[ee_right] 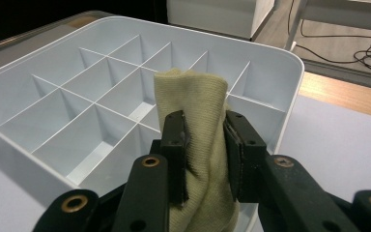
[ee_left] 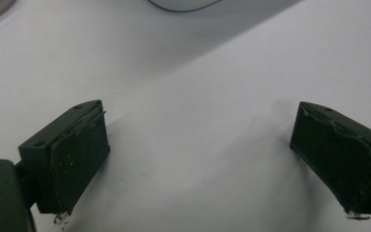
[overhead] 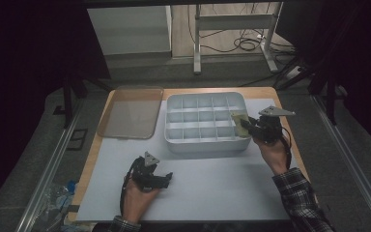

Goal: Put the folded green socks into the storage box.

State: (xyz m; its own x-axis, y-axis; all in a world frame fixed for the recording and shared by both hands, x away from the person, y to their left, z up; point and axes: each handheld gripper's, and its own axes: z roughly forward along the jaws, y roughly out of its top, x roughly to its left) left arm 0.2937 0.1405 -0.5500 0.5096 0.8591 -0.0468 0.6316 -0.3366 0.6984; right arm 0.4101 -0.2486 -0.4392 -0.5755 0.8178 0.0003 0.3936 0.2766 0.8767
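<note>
High view: right gripper [overhead: 249, 126] at divided tray's [overhead: 204, 100] right edge, fingers [ee_right: 176, 145] clamped on yellowish cloth [ee_right: 198, 104]. Left gripper [overhead: 166, 179] low over white surface [overhead: 212, 183], fingers [ee_left: 75, 154] spread wide, empty.

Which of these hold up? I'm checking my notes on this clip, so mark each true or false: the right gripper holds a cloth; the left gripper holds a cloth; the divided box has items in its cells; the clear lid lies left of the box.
1. The right gripper is clamped on a folded yellowish knit cloth. True.
2. The left gripper holds a cloth too. False: its jaws stand wide apart over bare white tabletop.
3. The white divided plastic box has items in its cells. False: the visible cells are empty.
4. The clear flat plastic lid lies left of the box. True.
</note>
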